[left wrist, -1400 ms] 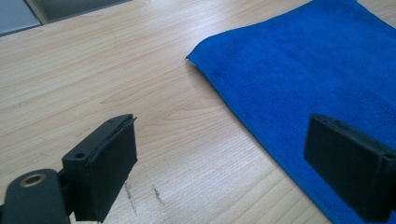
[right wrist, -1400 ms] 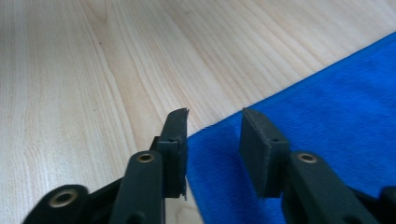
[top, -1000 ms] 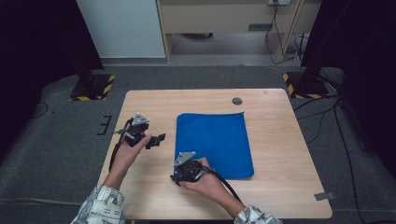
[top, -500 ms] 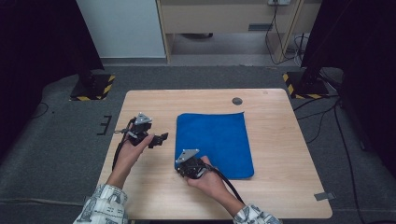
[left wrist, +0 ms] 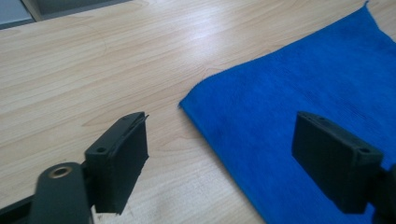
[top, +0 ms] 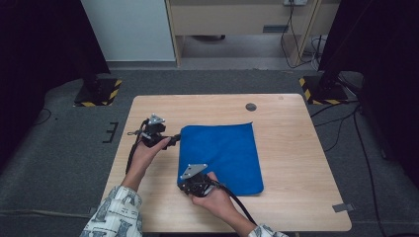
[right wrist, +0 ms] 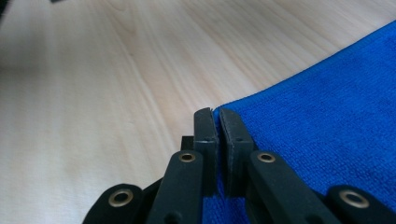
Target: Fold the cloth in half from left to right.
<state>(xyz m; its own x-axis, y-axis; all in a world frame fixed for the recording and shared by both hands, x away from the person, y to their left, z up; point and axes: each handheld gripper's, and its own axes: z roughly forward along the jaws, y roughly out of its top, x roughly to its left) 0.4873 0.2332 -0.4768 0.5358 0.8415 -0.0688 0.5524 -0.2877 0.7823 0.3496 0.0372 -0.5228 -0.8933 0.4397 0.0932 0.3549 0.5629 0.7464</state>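
Note:
A blue cloth (top: pixel 222 153) lies flat in the middle of the wooden table (top: pixel 296 148). My right gripper (top: pixel 183 184) sits at the cloth's near left corner. In the right gripper view, the right gripper (right wrist: pixel 215 114) is shut with the edge of the blue cloth (right wrist: pixel 327 102) pinched between its pads. My left gripper (top: pixel 174 140) hovers at the cloth's far left corner. In the left gripper view, the left gripper (left wrist: pixel 222 123) stands wide, and its jaws have just been closing a little. The corner of the cloth (left wrist: pixel 303 79) lies between them, untouched by the pads.
A small dark round grommet (top: pixel 251 106) sits in the tabletop behind the cloth. Black stands with yellow-and-black striped bases stand on the floor at the far left (top: pixel 99 91) and far right (top: pixel 321 89). A strip of tape (top: pixel 342 207) marks the near right corner.
My left gripper has slid right to the cloth's far left corner. The right gripper has stayed at the near left corner.

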